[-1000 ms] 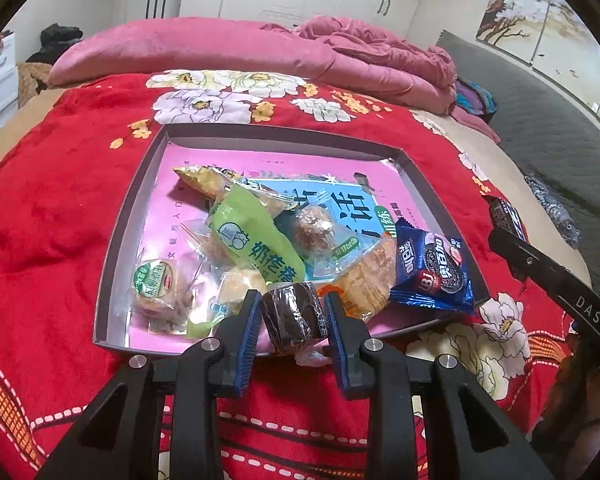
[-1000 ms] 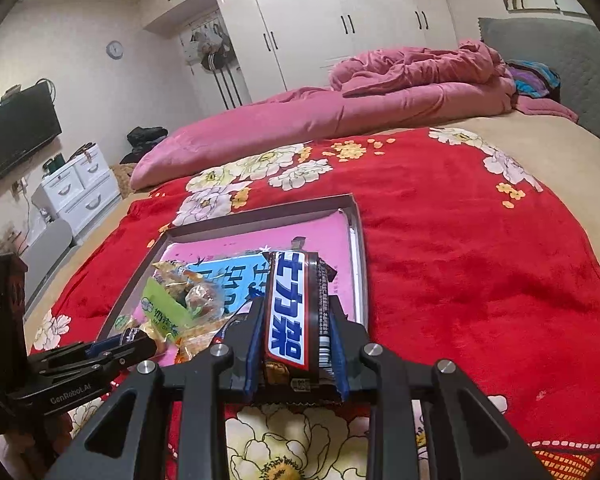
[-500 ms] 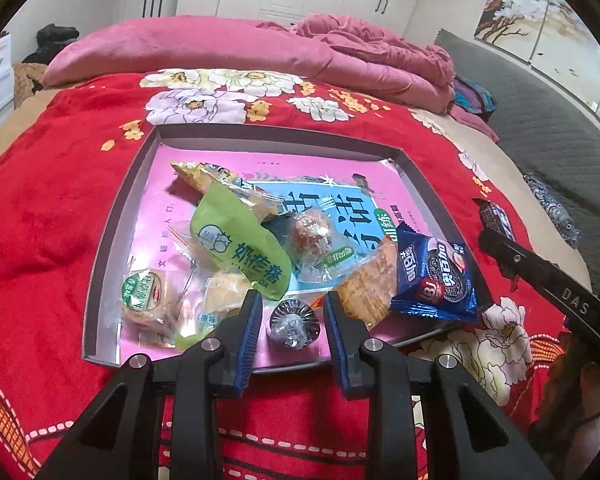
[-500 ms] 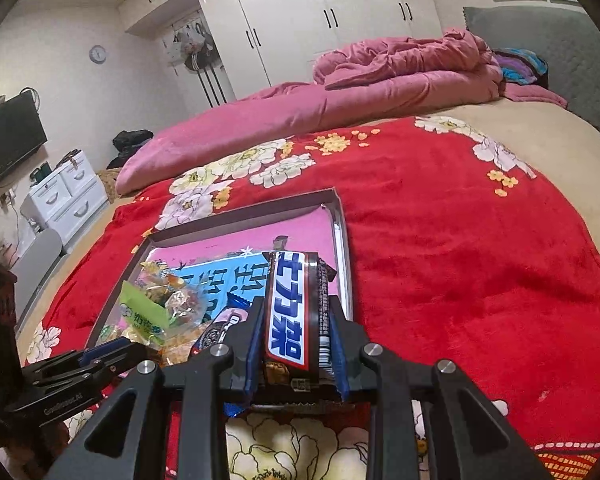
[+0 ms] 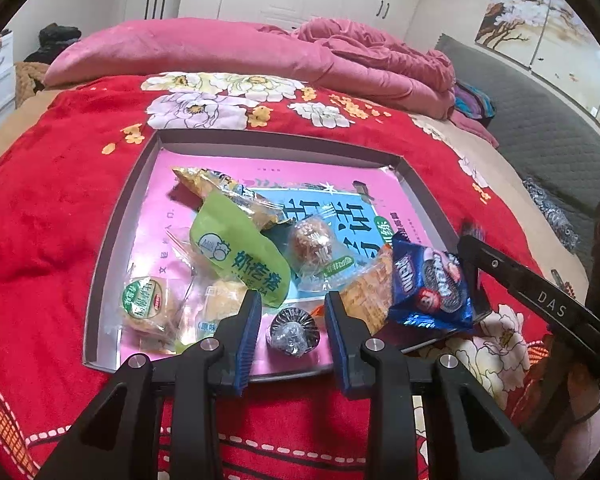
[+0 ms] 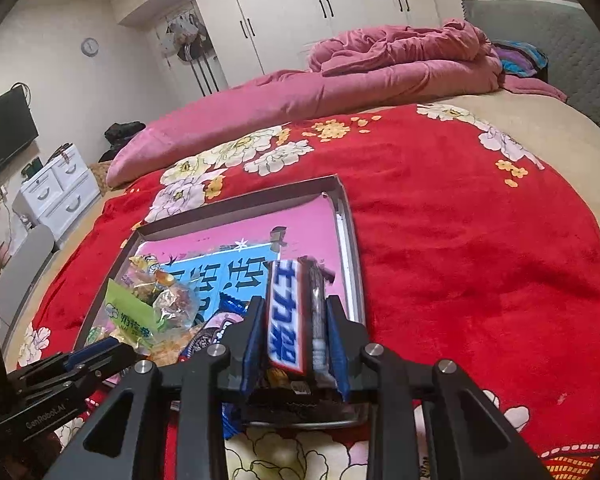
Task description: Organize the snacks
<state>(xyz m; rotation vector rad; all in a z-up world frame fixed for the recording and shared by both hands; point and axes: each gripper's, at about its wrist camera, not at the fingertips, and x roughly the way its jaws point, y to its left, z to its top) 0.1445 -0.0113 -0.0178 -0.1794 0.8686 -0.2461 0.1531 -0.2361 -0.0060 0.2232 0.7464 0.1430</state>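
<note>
A shallow grey tray point(image 5: 112, 240) with a pink and blue liner lies on the red flowered blanket. In it are a green packet point(image 5: 240, 256), a blue cookie packet point(image 5: 430, 286), a wrapped ball snack point(image 5: 312, 242), a round cake point(image 5: 146, 304) and a dark foil-wrapped sweet point(image 5: 294, 332). My left gripper point(image 5: 292, 328) is open, its pads either side of the dark sweet, which lies in the tray. My right gripper point(image 6: 294, 332) is shut on a Snickers bar point(image 6: 286, 316) over the tray's near right part point(image 6: 346, 216).
A pink quilt point(image 5: 228, 48) lies across the far side of the bed. The right gripper's arm point(image 5: 540, 292) reaches in over the tray's right edge. White drawers point(image 6: 56, 192) and wardrobes stand beyond the bed. Red blanket point(image 6: 480, 248) spreads right of the tray.
My left gripper opened and let the dark sweet down into the tray's front edge. My right gripper carried the Snickers bar forward over the tray.
</note>
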